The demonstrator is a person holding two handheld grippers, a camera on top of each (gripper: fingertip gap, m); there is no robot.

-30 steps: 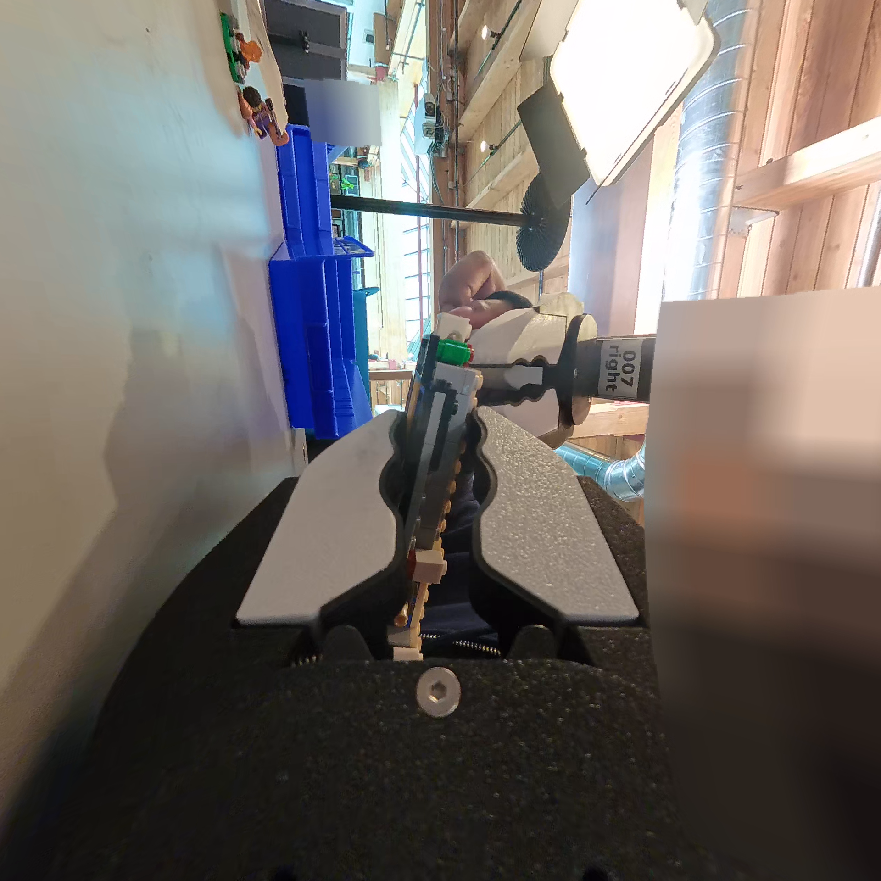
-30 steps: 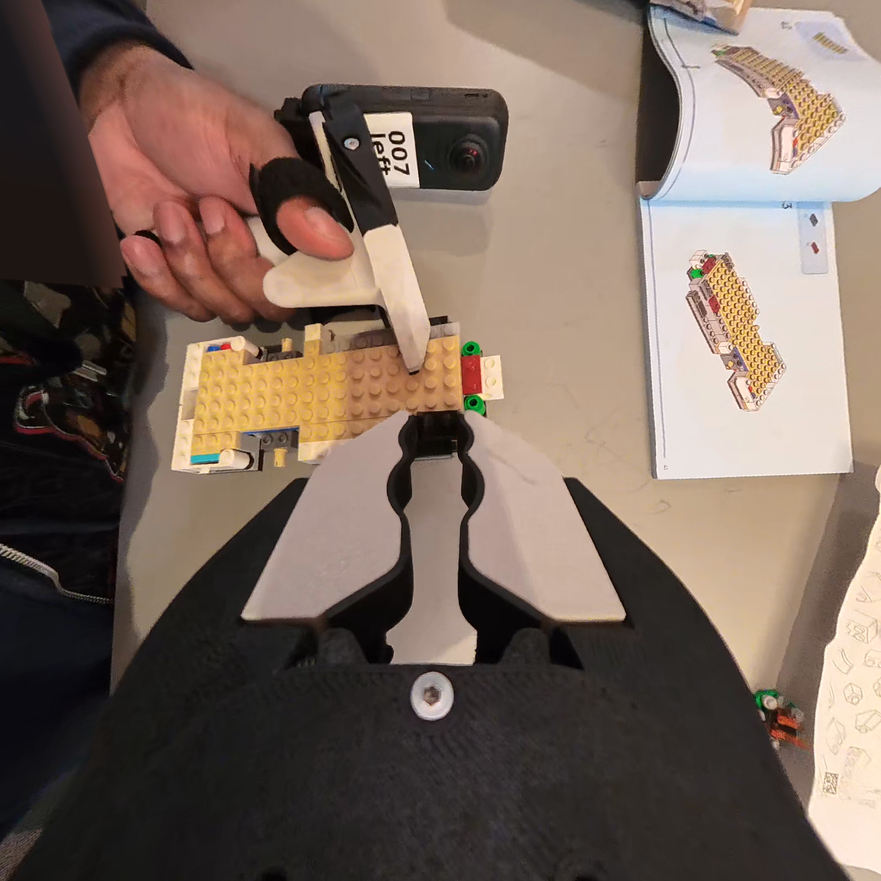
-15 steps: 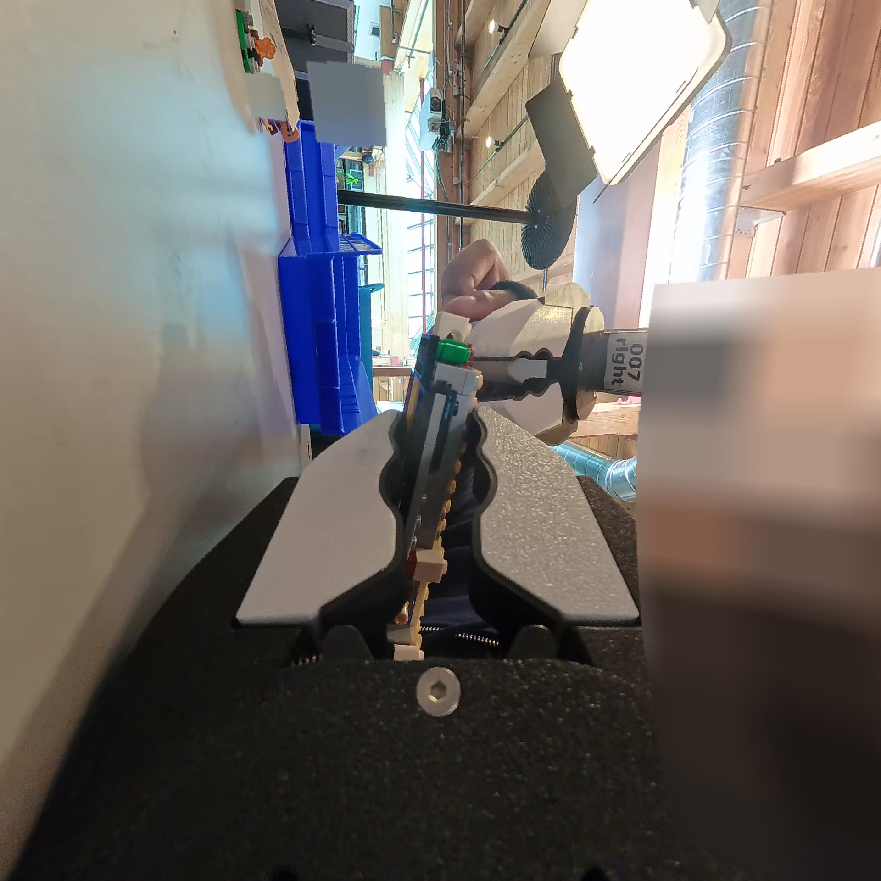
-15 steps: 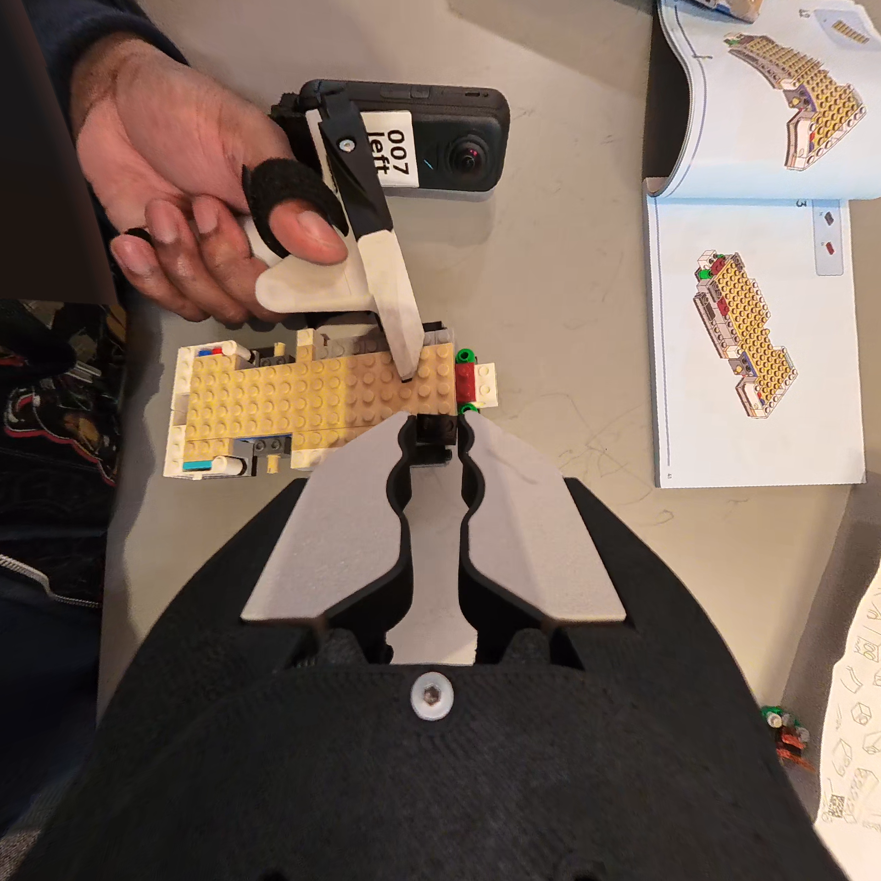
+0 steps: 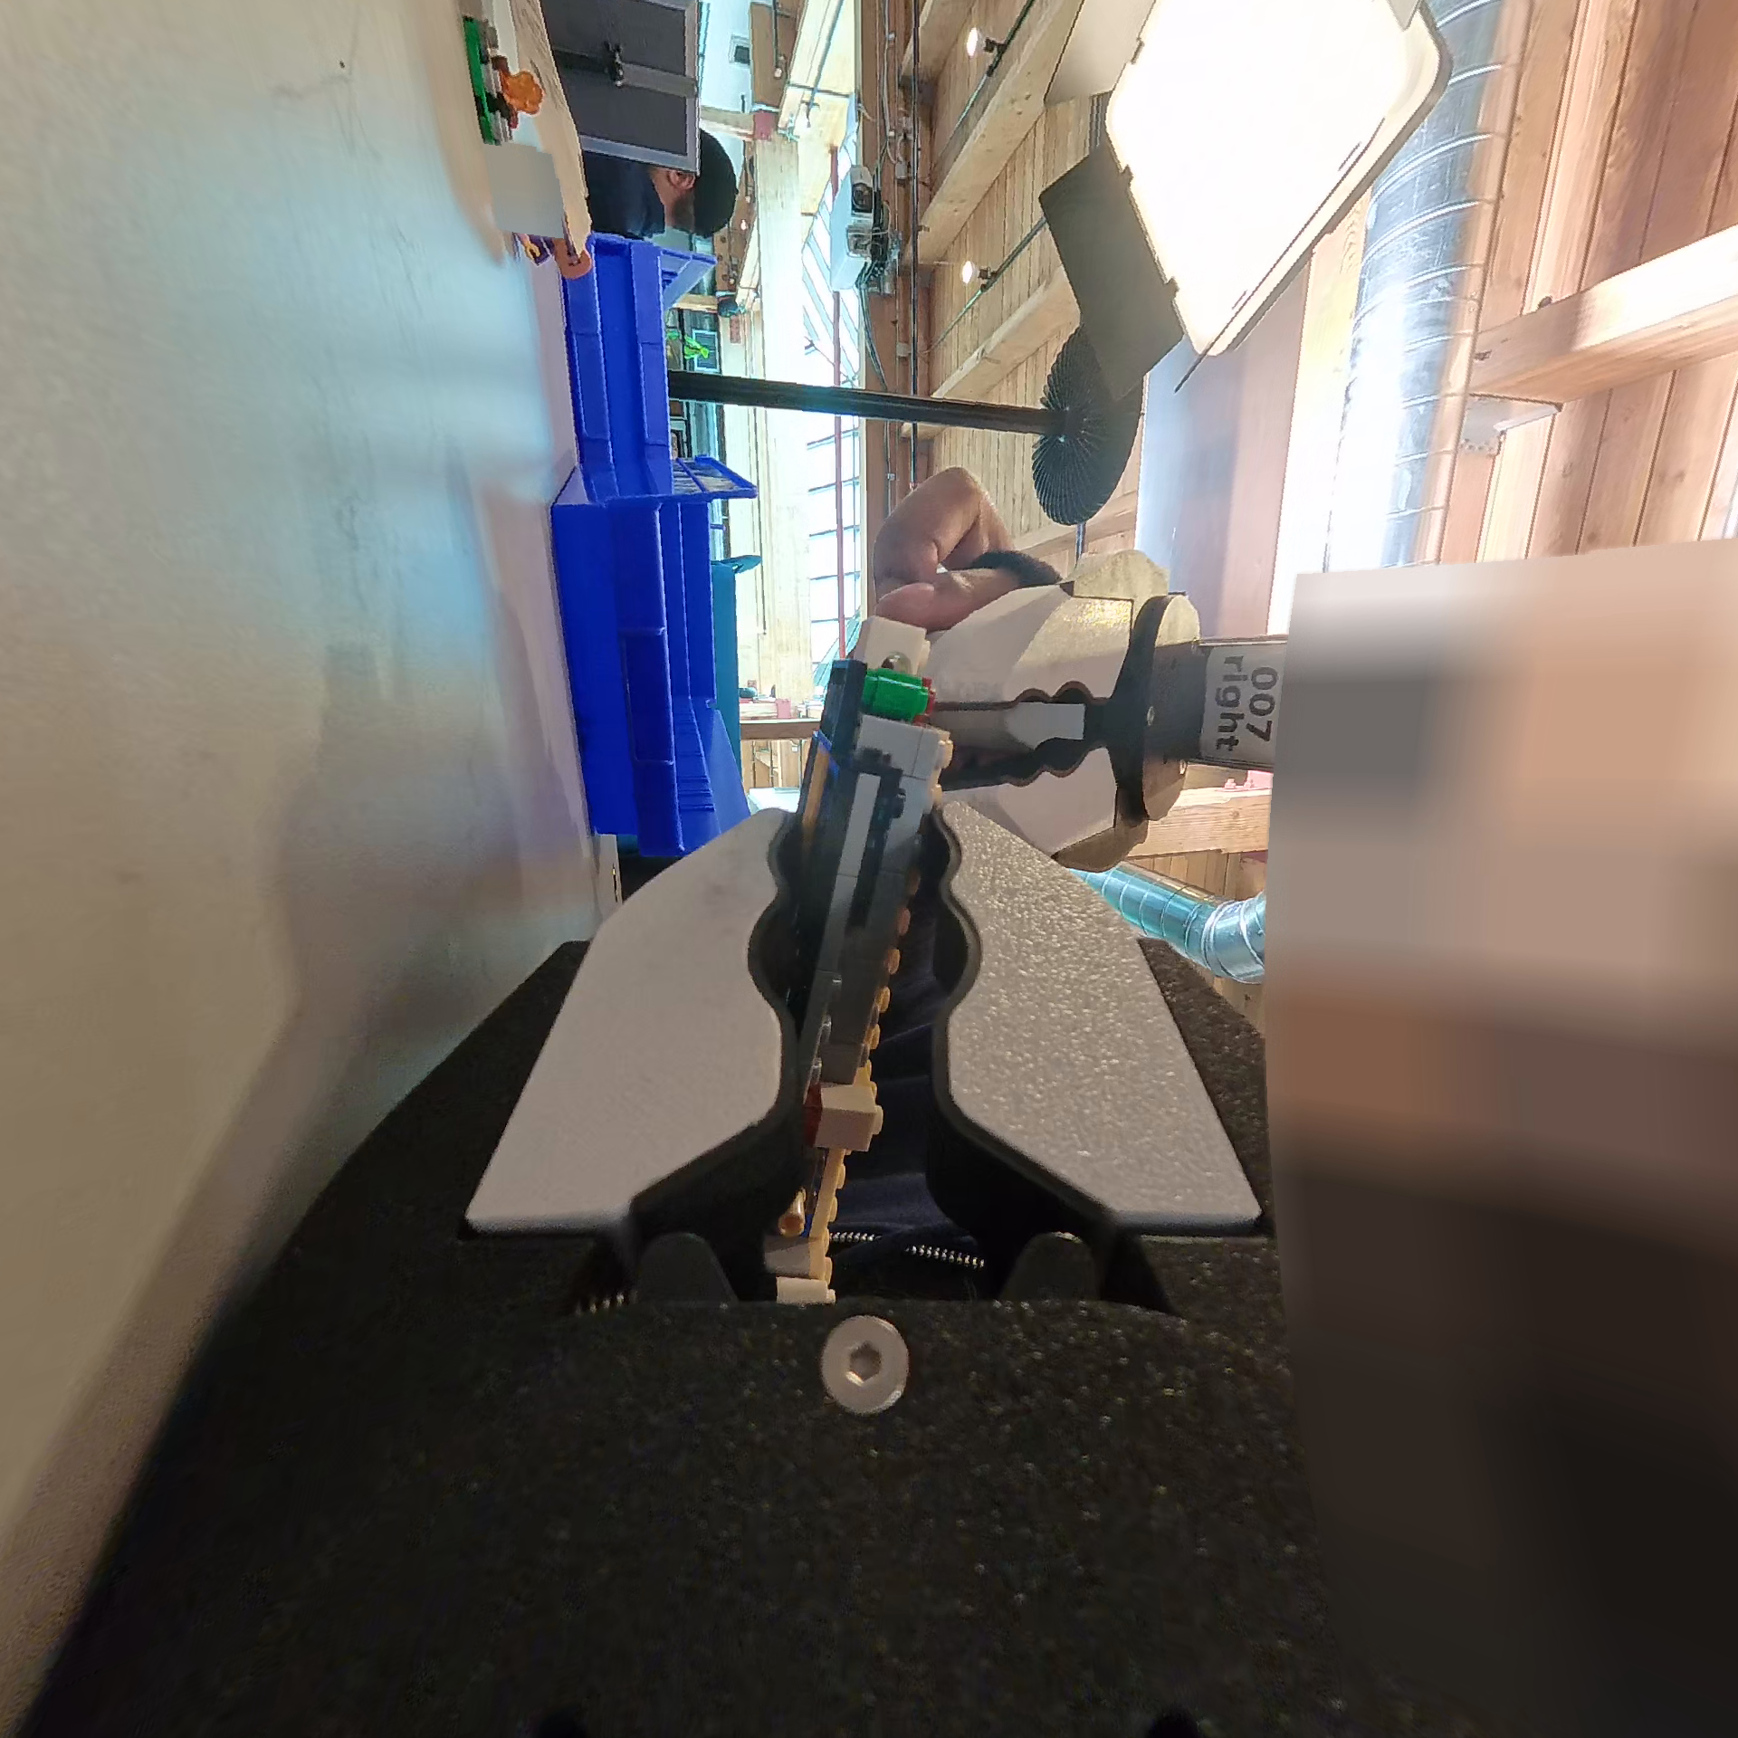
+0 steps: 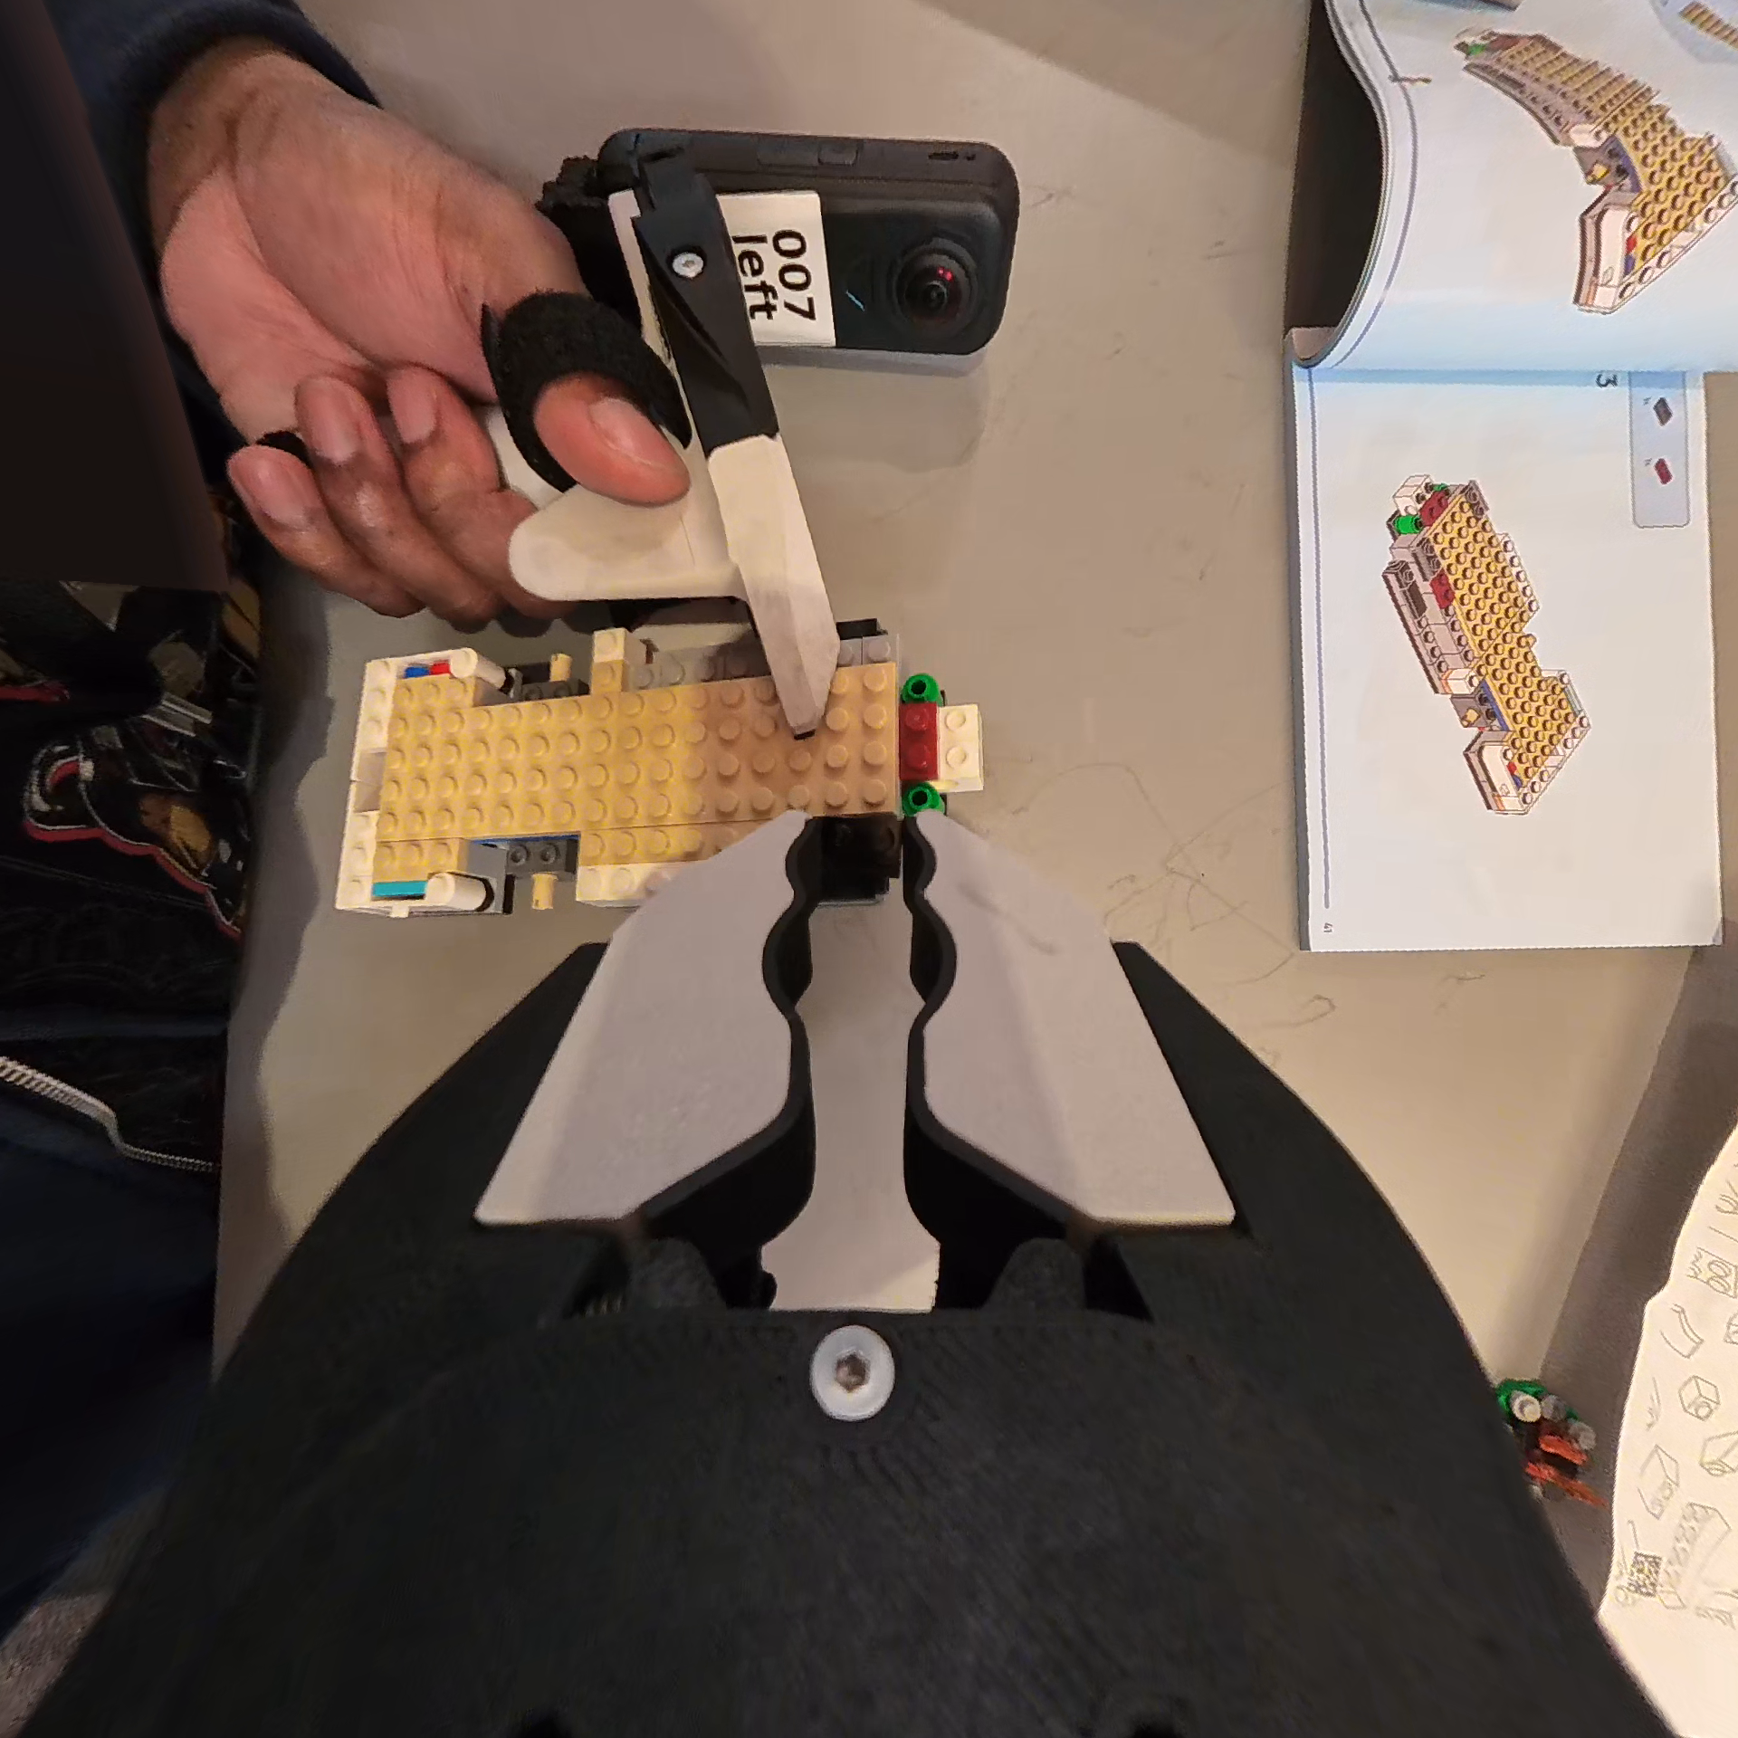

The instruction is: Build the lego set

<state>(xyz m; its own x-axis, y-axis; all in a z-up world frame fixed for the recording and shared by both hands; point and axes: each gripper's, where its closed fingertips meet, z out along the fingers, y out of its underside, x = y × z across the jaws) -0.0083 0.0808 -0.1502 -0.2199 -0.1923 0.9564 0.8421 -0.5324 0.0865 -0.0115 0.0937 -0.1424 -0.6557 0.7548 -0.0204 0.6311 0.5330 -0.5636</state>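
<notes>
1. While the brick model (image 6: 639, 762) is lifted a little above the table (image 6: 1082, 583), 2 grippers hold it from 2 directions, so I judge that it cannot turn or slip.
2. The left gripper (image 5: 861, 846) pinches the model through its thickness: in its own view the model runs edge-on between the 2 fingers, and both pads press on its faces. In the right wrist view, 1 white finger (image 6: 781, 611) of this gripper lies across the tan studded top near the end with the red and green pieces (image 6: 926, 743).
3. The right gripper (image 6: 851, 846) comes from the side and is closed on a small dark block (image 6: 856, 856) at the near edge of the model. The fingers stand close together with this block between the tips. Probably this narrow block is the only part there that its fingers can take from the side.
4. A hand (image 6: 376, 376) works the left gripper, with a black strap around 1 finger.
5. An open instruction booklet (image 6: 1505, 658) lies flat on the table to the right, with its drawings turned up, so the person can look at them during the work.
6. Some small loose pieces (image 6: 1542, 1448) lie at the right side of the table, beside a printed paper sheet (image 6: 1683, 1411), well apart from both grippers.
7. Blue bins (image 5: 639, 602) stand at the far end of the table.
</notes>
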